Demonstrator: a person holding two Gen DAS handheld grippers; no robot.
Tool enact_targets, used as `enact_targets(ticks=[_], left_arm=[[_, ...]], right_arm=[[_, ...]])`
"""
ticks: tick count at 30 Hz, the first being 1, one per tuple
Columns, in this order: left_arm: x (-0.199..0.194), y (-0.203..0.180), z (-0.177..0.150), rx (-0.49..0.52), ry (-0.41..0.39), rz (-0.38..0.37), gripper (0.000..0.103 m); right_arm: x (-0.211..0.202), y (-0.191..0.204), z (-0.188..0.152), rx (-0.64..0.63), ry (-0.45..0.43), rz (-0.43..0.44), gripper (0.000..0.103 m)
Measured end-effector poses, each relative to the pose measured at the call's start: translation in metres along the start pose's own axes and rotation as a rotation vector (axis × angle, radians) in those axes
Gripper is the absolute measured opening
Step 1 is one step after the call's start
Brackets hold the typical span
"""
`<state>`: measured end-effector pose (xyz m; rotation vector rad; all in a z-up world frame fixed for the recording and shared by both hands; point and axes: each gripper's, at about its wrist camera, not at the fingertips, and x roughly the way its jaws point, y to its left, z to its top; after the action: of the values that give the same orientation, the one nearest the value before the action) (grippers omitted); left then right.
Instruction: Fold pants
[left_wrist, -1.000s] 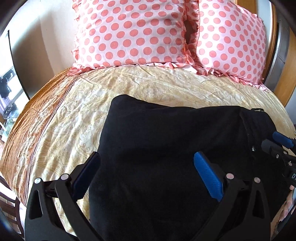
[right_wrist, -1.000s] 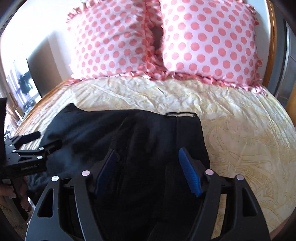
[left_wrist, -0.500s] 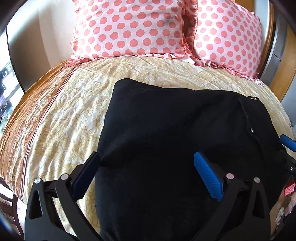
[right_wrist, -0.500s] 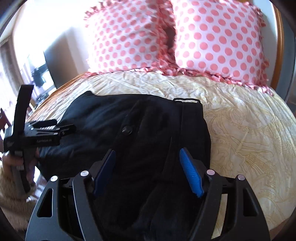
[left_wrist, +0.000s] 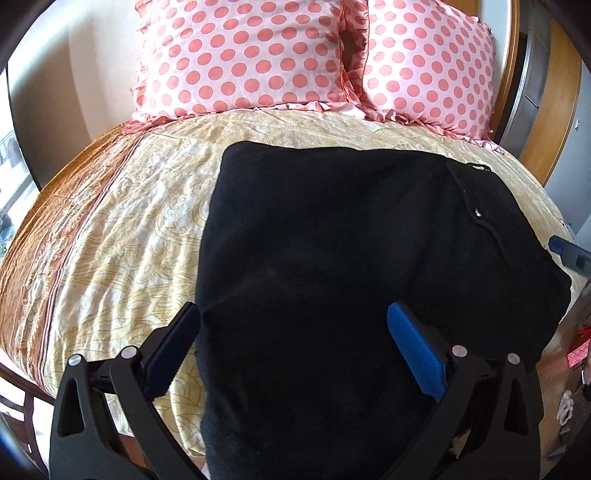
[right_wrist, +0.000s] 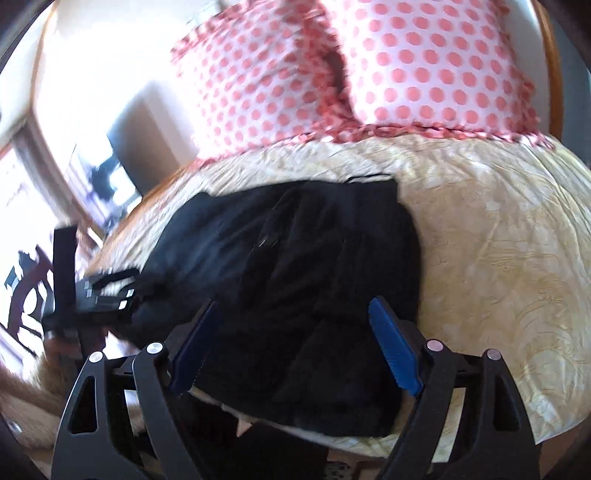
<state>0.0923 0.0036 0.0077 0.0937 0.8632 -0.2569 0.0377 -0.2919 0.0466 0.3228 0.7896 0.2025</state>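
Black pants (left_wrist: 332, 258) lie folded into a thick block on the bed (left_wrist: 122, 236), across its near half, on the cream patterned cover. Two pink polka-dot pillows (left_wrist: 251, 55) stand against the headboard, well apart from the fabric.

From my left camera: left gripper (left_wrist: 295, 343) hovers over the near edge of the pants, jaws spread wide. The dark pad sits over the cover just beside the fabric's left edge; the blue pad (left_wrist: 413, 350) is over the fabric. I see nothing pinched between them, so I log it as released. A button or rivet shows on the right part of the block (near the waistband, I think). The tip of the other tool shows at the right edge of this view.

From my right camera (blurred): right gripper (right_wrist: 291, 332) is also above the pants' near edge, its jaws having just been opening wider, with fabric below them but not clamped. Released as well. The left tool appears at the left of this view, by the fabric's left side.
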Motion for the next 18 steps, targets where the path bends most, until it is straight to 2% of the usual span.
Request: enact_targets(ticks=[2,8,13,15,18], left_arm=[[-0.001,0.006,0.002,-0.01,-0.004,0.013,0.101],[0.001,0.015,0.001,-0.042,0.01,0.023,0.101],[-0.001,0.021,0.001,-0.065,0.012,0.007,0.101],[-0.002,0.024,0.002,-0.073,0.013,0.002,0.101],[-0.004,0.03,0.005,-0.091,0.01,-0.012,0.101]], right_arm=[[0.01,-0.014,0.01,0.033,0.036,-0.049,0.087],[0.045,-0.027,0.016,0.057,0.136,-0.055,0.087],[0.051,-0.027,0.012,0.039,0.146,-0.026,0.087],[0.049,-0.023,0.011,0.026,0.148,0.013,0.083],[0.047,-0.02,0.008,0.0,0.146,0.007,0.079]])
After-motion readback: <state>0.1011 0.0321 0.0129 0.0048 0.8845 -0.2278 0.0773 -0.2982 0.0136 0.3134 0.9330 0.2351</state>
